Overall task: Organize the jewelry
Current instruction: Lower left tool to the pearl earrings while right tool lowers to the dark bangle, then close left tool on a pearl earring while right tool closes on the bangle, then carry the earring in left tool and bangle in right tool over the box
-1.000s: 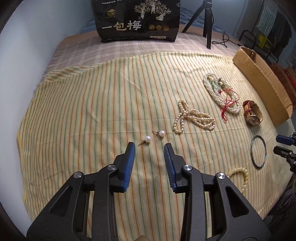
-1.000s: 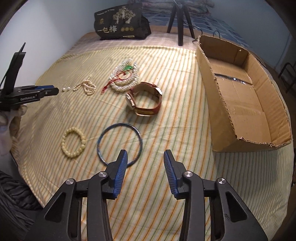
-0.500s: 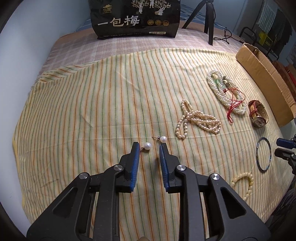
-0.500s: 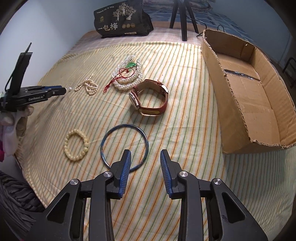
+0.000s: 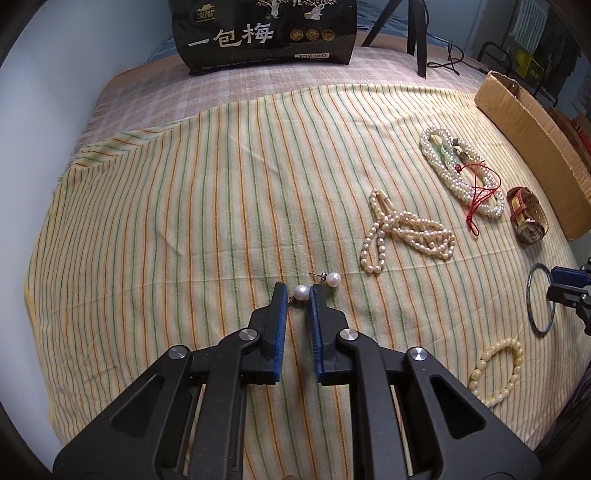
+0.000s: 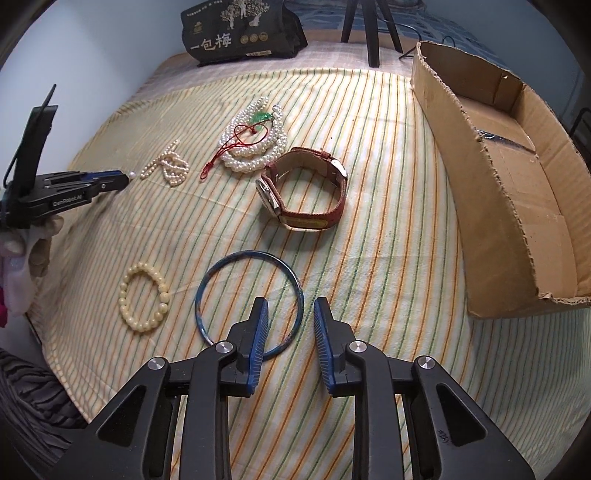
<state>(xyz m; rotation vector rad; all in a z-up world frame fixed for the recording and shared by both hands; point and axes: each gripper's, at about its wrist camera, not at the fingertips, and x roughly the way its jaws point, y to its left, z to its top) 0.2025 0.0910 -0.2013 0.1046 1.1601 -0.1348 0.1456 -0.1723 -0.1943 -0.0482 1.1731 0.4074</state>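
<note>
Two pearl stud earrings lie on the striped cloth. My left gripper [image 5: 298, 291] has its fingers narrowed around the near earring [image 5: 301, 292]; the pearl sits between the tips, with small gaps either side. The second earring [image 5: 331, 278] lies just right of the tips. My right gripper [image 6: 290, 308] is open over the near edge of a blue bangle [image 6: 249, 302], its left finger over the ring. A cream bead bracelet [image 6: 143, 301], a red-strap watch [image 6: 304, 192], a small pearl strand [image 5: 404, 230] and a larger pearl necklace with red cord [image 5: 463, 171] lie on the cloth.
An open cardboard box [image 6: 517, 177] stands at the right of the cloth. A black printed bag [image 5: 266, 33] and a tripod leg [image 5: 417, 37] stand at the far edge. The bed's left edge meets a pale wall.
My left gripper moved forward and narrowed around the near pearl earring. My right gripper moved forward over the blue bangle's near edge and stayed open.
</note>
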